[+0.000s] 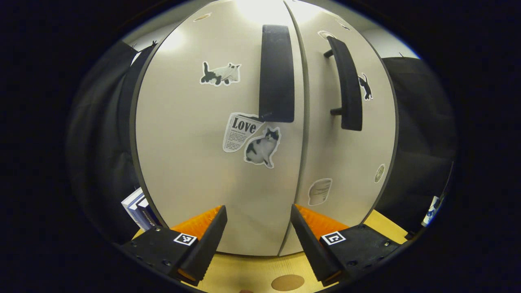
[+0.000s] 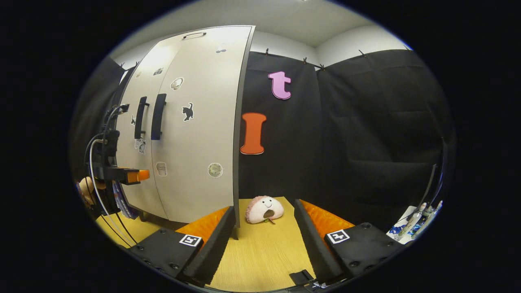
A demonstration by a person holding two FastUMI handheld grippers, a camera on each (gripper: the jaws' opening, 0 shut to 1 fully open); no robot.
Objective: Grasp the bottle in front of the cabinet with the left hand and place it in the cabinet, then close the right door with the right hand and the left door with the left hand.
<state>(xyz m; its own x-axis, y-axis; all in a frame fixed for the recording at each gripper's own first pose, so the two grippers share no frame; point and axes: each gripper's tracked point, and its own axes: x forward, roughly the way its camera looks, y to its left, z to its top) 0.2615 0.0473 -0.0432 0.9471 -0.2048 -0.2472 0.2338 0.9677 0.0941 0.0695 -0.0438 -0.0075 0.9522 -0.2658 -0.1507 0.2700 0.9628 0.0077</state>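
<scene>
The left gripper [image 1: 257, 232] is facing the cabinet [image 1: 183, 162] at close range, its jaws standing released with nothing between them. Both doors are sitting shut: the left door [image 1: 191, 134] and the right door [image 1: 346, 162] are meeting at a narrow vertical seam, flush along its length. The door faces are smooth, matte and pale, carrying flat cat stickers [image 1: 261, 147] and paper labels. Each door is bearing a dark, bar-shaped handle [image 1: 276, 73] just beside the seam. The bottle cannot be seen; whether it is lying inside the cabinet cannot be told.

The right gripper [image 2: 264, 236] is hovering to the right of the cabinet, jaws also released and empty, over a wooden table [image 2: 260, 260] with visible grain. A soft, rounded plush toy [image 2: 264, 209] is resting far ahead, near the cabinet's right edge. Open table surface is lying between the fingers and the toy. In the right gripper view, the left gripper [image 2: 136, 176] is showing just beside the left door.
</scene>
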